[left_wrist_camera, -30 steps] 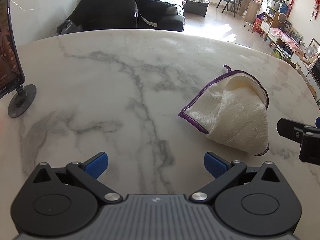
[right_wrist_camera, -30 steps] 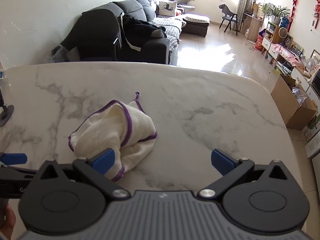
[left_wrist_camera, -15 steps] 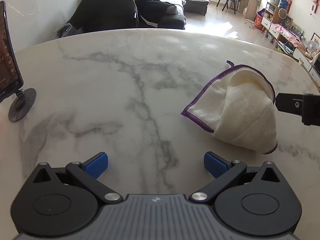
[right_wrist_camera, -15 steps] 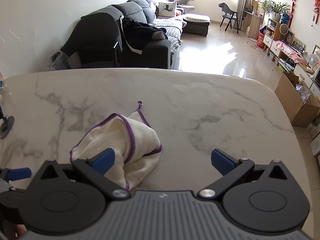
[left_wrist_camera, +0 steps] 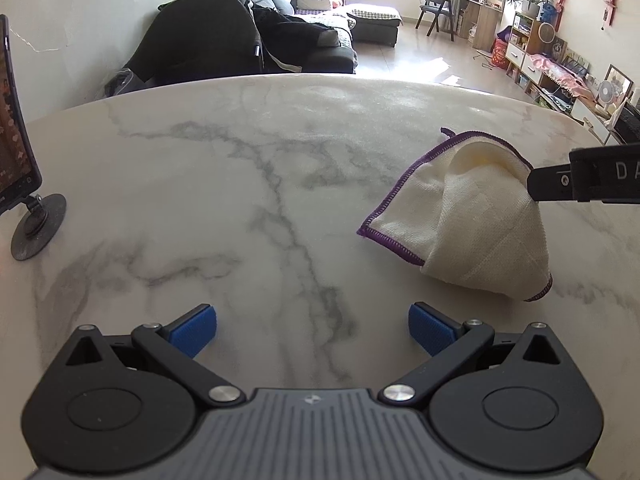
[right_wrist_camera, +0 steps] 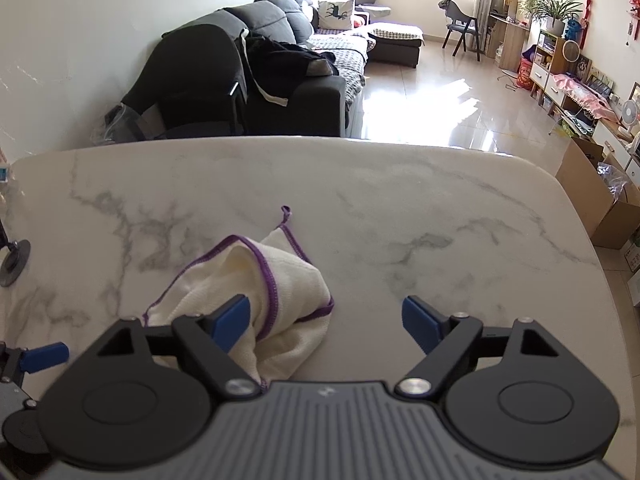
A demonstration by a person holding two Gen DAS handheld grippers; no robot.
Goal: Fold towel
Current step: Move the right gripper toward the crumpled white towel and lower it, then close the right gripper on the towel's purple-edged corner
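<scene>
A cream towel (left_wrist_camera: 464,216) with purple stitched edging lies crumpled in a loose heap on the marble table (left_wrist_camera: 240,184), to the right of my left gripper (left_wrist_camera: 312,330), which is open and well short of it. In the right wrist view the towel (right_wrist_camera: 256,288) sits just ahead of my right gripper (right_wrist_camera: 326,322), which is open; its left finger (right_wrist_camera: 232,320) overlaps the heap's near side and its right finger is over bare marble. A black finger of the right gripper (left_wrist_camera: 592,178) reaches over the towel's far side in the left view.
A phone on a round black stand (left_wrist_camera: 28,216) is at the table's left edge. Beyond the table's far rim are a dark sofa (right_wrist_camera: 280,80) and open floor. A cardboard box (right_wrist_camera: 592,204) stands off the right edge.
My right gripper has moved forward and up over the towel, so the heap now sits closer under its left finger. The left gripper has barely shifted. The towel has not moved.
</scene>
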